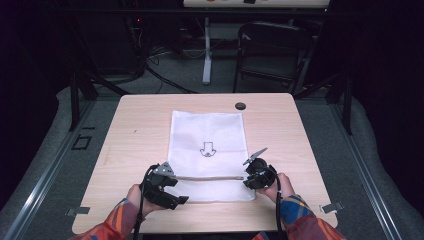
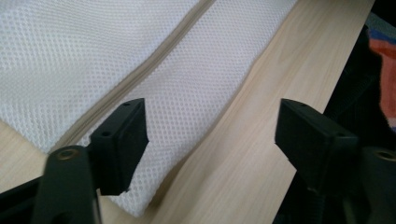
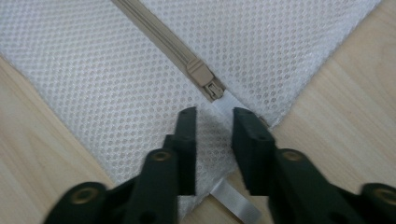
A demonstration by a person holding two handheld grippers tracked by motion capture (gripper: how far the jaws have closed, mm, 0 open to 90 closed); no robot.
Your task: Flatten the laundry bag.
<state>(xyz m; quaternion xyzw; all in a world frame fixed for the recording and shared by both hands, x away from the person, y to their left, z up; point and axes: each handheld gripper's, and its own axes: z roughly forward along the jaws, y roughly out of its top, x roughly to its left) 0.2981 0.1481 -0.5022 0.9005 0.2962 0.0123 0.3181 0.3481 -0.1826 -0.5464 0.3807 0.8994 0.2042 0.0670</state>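
Observation:
A white mesh bag [image 1: 207, 140] lies flat on the wooden table [image 1: 140, 130], with a small dark print at its middle and a beige zipper [image 1: 210, 177] running across its near end. My left gripper [image 1: 181, 200] hangs over the bag's near left corner [image 2: 140, 205]; in the left gripper view it [image 2: 210, 135] stands open, nothing between the jaws. My right gripper [image 1: 248, 178] is at the zipper's right end. Its jaws [image 3: 215, 121] stand a little apart around the white ribbon tab [image 3: 229, 105] of the beige slider [image 3: 201, 74], not pressing on it.
A small black round disc [image 1: 240, 106] sits near the table's far edge. Beyond the table stand a dark chair [image 1: 272, 50] and a white post [image 1: 207, 50]. Bare wood flanks the bag on both sides.

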